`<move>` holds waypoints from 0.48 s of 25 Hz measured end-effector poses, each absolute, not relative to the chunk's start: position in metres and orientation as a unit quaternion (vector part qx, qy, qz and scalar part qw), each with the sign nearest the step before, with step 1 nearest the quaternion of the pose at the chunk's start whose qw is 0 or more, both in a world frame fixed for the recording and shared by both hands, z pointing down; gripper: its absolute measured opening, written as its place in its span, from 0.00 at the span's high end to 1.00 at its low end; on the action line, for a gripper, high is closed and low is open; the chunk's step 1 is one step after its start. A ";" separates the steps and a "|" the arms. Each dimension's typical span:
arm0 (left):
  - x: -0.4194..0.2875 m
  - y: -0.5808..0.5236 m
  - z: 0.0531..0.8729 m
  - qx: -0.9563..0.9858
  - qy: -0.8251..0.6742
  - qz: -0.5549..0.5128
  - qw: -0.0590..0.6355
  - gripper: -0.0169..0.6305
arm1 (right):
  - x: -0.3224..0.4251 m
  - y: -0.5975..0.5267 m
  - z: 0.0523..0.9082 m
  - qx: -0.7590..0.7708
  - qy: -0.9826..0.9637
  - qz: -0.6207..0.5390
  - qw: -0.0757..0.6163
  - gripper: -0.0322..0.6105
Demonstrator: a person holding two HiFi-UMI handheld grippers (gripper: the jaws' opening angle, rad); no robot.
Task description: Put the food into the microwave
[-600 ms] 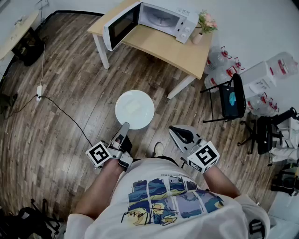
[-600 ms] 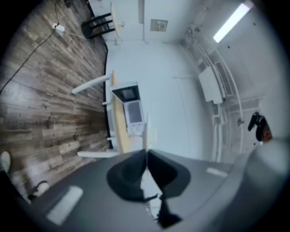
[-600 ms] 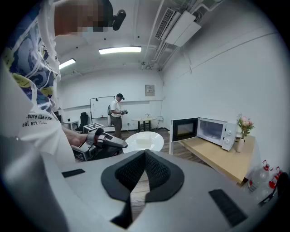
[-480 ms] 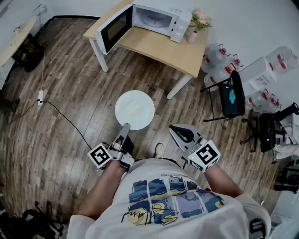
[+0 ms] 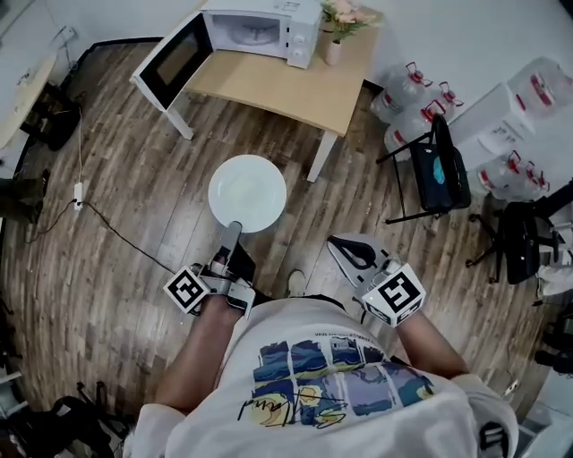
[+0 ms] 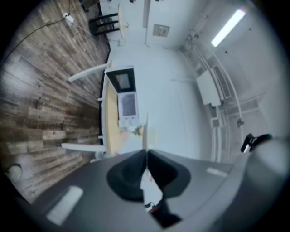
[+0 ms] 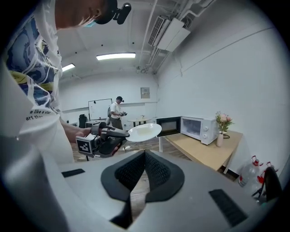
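Note:
In the head view a white round plate with pale food on it is held level over the wooden floor. My left gripper is shut on its near rim. The left gripper view shows the plate edge-on between the closed jaws. My right gripper hangs to the plate's right, shut and holding nothing; its jaws meet. The white microwave stands on the wooden table ahead, with its door swung open to the left. In the right gripper view the plate and the microwave both show.
A vase of flowers stands right of the microwave. Large water bottles and a black folding chair are at the right. A cable runs over the floor at the left. A person stands far back in the room.
The table and microwave have shifted left and up in the head view as I stepped and turned. The plate stays in my left gripper. The right gripper keeps its place beside me.

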State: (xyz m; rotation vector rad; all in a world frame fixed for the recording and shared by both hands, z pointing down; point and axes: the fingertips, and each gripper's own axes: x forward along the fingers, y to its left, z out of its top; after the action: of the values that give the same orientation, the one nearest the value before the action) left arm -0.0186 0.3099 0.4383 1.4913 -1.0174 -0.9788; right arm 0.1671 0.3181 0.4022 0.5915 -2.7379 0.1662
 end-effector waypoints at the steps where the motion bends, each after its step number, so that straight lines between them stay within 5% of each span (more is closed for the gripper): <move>1: -0.011 0.304 0.437 0.619 -0.426 -0.410 0.517 0.95 | 0.177 0.314 0.404 0.211 -0.962 0.062 0.165 0.94; 12: 0.018 0.224 0.434 0.621 -0.446 -0.377 0.523 0.95 | 0.219 0.253 0.406 0.248 -0.958 0.088 0.113 0.92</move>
State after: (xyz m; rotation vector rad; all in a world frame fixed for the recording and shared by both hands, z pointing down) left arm 0.0182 0.2239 0.4339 1.4866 -1.0680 -0.9021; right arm 0.2192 0.2527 0.4063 0.7267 -2.8105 0.2587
